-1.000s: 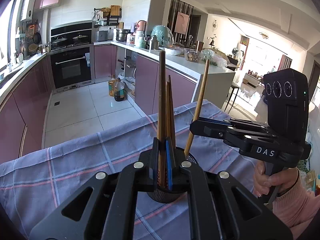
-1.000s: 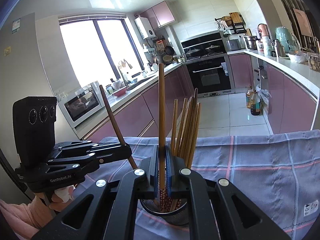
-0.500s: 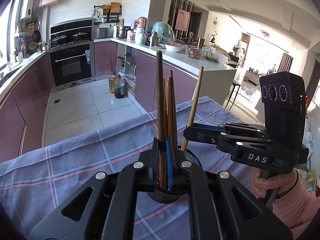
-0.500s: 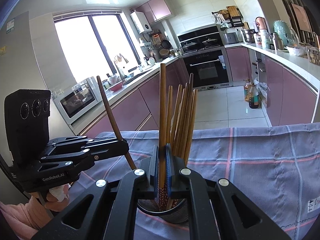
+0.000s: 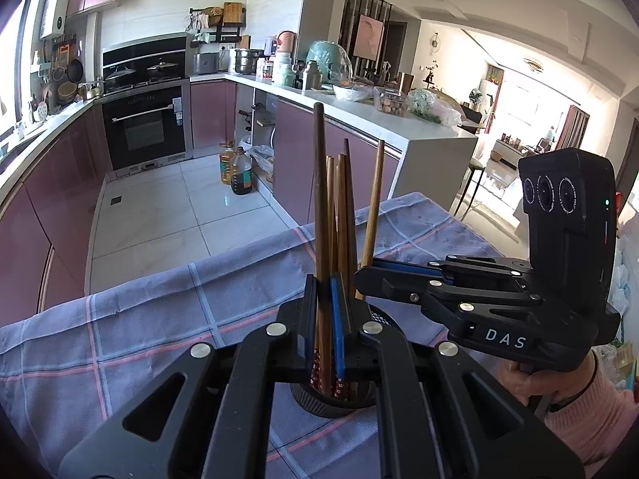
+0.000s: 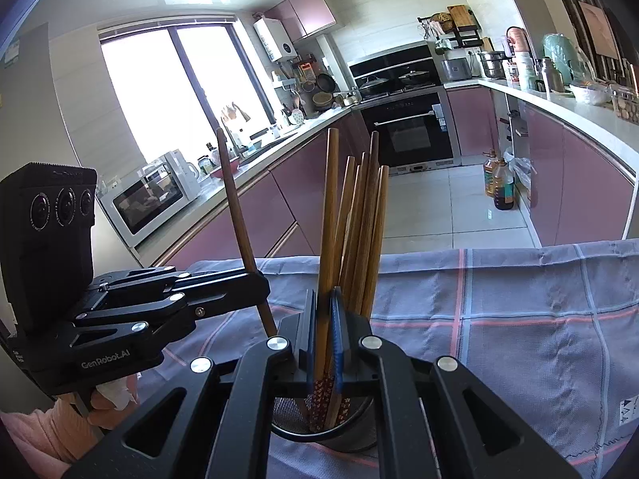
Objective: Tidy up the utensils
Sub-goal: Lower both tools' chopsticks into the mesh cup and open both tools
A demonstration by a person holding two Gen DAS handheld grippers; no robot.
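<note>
Wooden chopstick [image 5: 319, 199] upright in left tool [image 5: 325, 319], tip in holder [image 5: 335, 403].

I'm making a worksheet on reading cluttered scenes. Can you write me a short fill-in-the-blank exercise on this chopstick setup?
1. Each claw, the left claw and the right claw, is shut on one ____.
2. The loose chopsticks stand in a round black ____.
3. The holder rests on a checked ____.
4. The floor beside the counter holds two ____ of oil.

Missing words: chopstick; holder; cloth; bottles
</note>
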